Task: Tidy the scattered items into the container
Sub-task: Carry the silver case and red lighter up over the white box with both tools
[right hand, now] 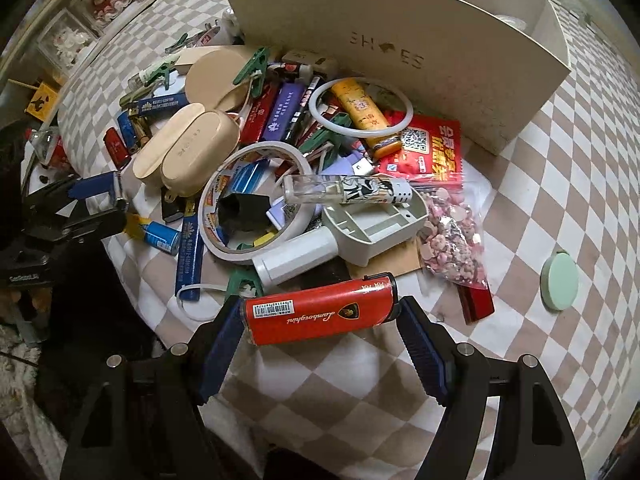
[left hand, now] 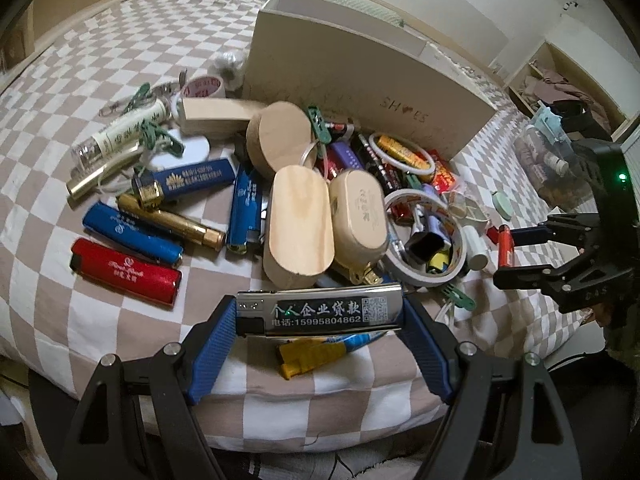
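Note:
My left gripper (left hand: 318, 312) is shut on a silver lighter (left hand: 318, 310) with printed Chinese text, held crosswise above the bed's near edge. My right gripper (right hand: 320, 314) is shut on a red lighter (right hand: 320, 310), held crosswise; it shows in the left wrist view (left hand: 505, 246) too. A heap of lighters, tape rolls (right hand: 256, 200), wooden cases (left hand: 300, 228), clips and batteries lies on the checked bedspread (left hand: 120, 320). The beige shoe box (right hand: 400, 48), open at the top, stands behind the heap.
A green round disc (right hand: 560, 280) lies alone right of the heap. A bag of pink bits (right hand: 452, 236) and a red packet (right hand: 424, 148) lie near the box. A yellow item (left hand: 308, 354) lies under my left gripper. Shelves (left hand: 560, 88) stand beyond the bed.

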`<action>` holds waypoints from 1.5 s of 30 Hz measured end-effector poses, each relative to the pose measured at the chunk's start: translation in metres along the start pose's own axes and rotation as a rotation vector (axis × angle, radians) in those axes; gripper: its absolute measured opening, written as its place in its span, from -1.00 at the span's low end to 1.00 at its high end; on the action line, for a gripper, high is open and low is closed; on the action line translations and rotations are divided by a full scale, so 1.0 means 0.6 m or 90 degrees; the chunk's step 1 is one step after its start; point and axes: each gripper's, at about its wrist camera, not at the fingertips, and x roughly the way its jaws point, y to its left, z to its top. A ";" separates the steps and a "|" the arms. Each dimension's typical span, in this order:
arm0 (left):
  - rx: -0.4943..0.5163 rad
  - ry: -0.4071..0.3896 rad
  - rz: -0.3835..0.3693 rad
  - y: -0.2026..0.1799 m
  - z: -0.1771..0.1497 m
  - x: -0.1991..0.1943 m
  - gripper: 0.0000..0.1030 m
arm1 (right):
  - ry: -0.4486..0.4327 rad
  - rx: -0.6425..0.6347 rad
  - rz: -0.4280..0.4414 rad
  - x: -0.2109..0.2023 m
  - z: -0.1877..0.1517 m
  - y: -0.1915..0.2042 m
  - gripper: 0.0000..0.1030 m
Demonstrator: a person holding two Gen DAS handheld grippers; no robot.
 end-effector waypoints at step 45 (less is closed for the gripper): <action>0.127 -0.148 0.000 -0.092 0.237 -0.067 0.58 | -0.233 0.167 0.007 -0.177 0.084 -0.069 0.51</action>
